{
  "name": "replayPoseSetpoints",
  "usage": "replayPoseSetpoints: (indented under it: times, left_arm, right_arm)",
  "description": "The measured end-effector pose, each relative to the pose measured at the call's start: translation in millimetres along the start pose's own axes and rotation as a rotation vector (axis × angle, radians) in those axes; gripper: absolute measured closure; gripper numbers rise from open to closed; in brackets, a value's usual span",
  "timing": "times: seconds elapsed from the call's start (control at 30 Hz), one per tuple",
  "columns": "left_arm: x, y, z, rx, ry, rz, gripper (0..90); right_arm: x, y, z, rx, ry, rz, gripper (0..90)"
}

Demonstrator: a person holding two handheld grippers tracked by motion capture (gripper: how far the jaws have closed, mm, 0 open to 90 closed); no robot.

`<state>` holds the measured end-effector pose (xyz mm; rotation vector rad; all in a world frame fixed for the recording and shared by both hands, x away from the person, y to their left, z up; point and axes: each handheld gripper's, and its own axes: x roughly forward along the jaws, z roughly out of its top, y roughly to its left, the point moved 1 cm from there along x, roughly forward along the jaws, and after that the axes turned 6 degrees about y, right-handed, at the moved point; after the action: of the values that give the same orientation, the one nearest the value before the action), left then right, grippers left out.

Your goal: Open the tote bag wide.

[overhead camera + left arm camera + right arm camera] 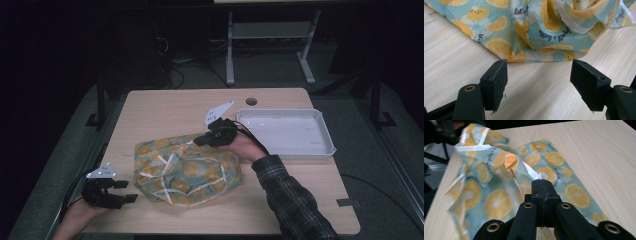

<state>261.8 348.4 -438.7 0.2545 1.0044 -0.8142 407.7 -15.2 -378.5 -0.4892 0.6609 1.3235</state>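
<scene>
At the tabletop's near-left corner, the left gripper [129, 191] rests with jaws spread and nothing between them, just short of the lemon-print cloth [187, 170]. The right gripper [198, 140] pinches the cloth's white-trimmed edge. A white tray [327, 142] lies beyond, on the wooden table [165, 107].

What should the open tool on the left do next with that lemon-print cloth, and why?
Probably ease forward and close on the cloth's near edge. The left tool stands open just short of it, holding nothing, while the right tool already pinches a white-trimmed edge.
</scene>
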Motion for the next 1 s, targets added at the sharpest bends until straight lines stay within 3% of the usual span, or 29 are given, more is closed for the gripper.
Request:
replayPoseSetpoints:
  times: [0.33,0.5,0.67,0.73,0.8,0.87,1.0]
  left_arm:
    - [0.4,0.3,-0.6,0.006,0.002,-0.004,29.7]
    - [0.4,0.8,-1.0,0.002,0.001,-0.008,29.7]
    - [1.4,0.3,-1.2,-0.003,0.0,-0.012,29.7]
    - [1.0,0.0,-1.3,-0.003,-0.002,-0.012,29.7]
    - [0.6,0.2,-1.6,-0.002,-0.003,-0.012,29.7]
    - [0.6,0.4,-1.8,-0.007,-0.006,-0.009,29.7]
    - [-1.5,0.4,-1.8,-0.006,-0.011,-0.001,29.7]
  right_arm:
    - [25.4,-38.5,22.1,0.077,0.034,-0.069,89.2]
    - [36.5,-56.6,23.3,0.124,0.049,-0.083,89.2]
    - [49.3,-65.6,22.1,0.158,0.088,-0.097,88.5]
    - [51.7,-67.9,20.7,0.143,0.095,-0.104,80.9]
    - [49.7,-65.7,21.5,0.176,0.088,-0.101,72.6]
    - [44.0,-64.4,21.4,0.181,0.081,-0.107,66.3]
    - [30.1,-60.3,19.0,0.18,0.061,-0.108,62.1]
